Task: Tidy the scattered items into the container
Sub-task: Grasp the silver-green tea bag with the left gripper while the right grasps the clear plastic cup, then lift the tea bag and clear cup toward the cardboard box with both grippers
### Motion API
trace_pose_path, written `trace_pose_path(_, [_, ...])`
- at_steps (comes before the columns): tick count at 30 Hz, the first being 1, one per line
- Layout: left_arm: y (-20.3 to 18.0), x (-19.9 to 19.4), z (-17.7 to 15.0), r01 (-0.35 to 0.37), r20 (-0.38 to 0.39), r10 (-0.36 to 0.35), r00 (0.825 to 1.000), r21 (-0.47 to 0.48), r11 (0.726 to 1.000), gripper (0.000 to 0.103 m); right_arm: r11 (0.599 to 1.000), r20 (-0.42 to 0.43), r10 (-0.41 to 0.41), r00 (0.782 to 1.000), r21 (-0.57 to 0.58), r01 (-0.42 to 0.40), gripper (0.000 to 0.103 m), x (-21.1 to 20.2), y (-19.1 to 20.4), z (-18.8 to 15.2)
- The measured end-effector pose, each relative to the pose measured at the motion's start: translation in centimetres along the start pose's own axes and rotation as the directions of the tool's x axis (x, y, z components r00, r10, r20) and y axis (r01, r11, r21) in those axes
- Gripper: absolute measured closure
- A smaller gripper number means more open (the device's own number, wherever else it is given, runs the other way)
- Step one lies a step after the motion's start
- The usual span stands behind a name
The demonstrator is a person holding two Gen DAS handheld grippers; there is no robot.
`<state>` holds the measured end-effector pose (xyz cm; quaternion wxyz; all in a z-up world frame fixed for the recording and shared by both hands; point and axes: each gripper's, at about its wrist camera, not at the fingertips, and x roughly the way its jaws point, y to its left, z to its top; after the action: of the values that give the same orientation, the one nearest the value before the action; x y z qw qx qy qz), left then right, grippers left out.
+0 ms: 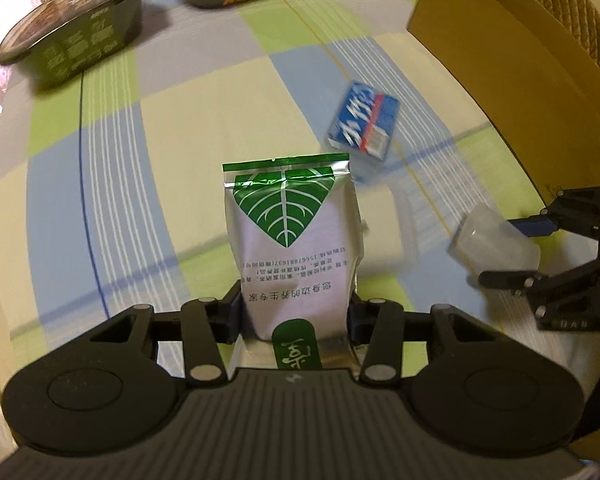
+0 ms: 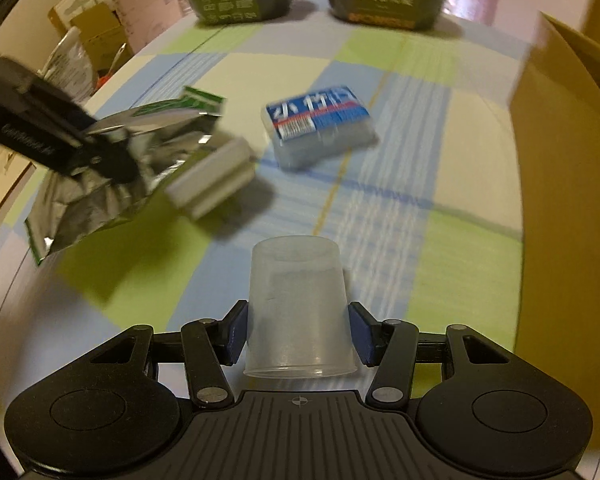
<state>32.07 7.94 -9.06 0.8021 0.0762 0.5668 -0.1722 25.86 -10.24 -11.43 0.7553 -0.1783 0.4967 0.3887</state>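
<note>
Between the blue pads of the left tool (image 1: 296, 312), in the left wrist view, a silver foil pouch (image 1: 294, 236) with a green leaf is pinched low, held above the checked surface (image 1: 112, 184). It looks light, crinkly and slippery, so a hold across its fuller belly seems safest. A cardboard box (image 1: 496, 52) stands at the right edge.

From the right wrist view, the right tool (image 2: 298, 332) clamps a clear plastic cup (image 2: 298, 312) on its sides; thin and squashable, it wants gentle pressure. A blue tissue pack (image 2: 320, 128) lies mid-surface.
</note>
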Motion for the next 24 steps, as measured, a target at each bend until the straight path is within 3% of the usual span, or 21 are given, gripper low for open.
trace_pose_path(9, [-4.4,-3.8,-6.6,0.029,0.008,-0.029,1.000,0.000,1.000,0.062,0.999,-0.027,-0.021,0.999,0.046,0.022,0.048,-3.0,2.0,-6.4])
trace_pose_path(17, [-8.1,-2.7,-9.3,0.044,-0.025,-0.043,0.999,0.036,0.998,0.062,1.000,-0.041,-0.004,0.999,0.015,0.005,0.046,-3.4,2.9,-9.5])
trace_pose_path(18, [-8.4,-2.4,-9.4,0.046,-0.026,-0.045,0.999,0.037,0.998,0.062,1.000,-0.041,-0.006,0.999,0.002,0.006,0.028,-3.5,2.9,-9.6])
trace_pose_path(20, [-8.7,-1.9,-9.4,0.056,-0.026,-0.055,0.998,0.034,0.998,0.062,0.999,-0.023,-0.024,0.999,-0.024,0.023,0.008,-3.9,2.9,-9.7])
trace_pose_path(24, [-9.4,-1.2,-9.1,0.054,-0.031,-0.052,0.998,0.055,0.997,0.062,0.998,-0.016,-0.031,0.999,-0.052,0.031,0.008,-4.3,2.6,-9.5])
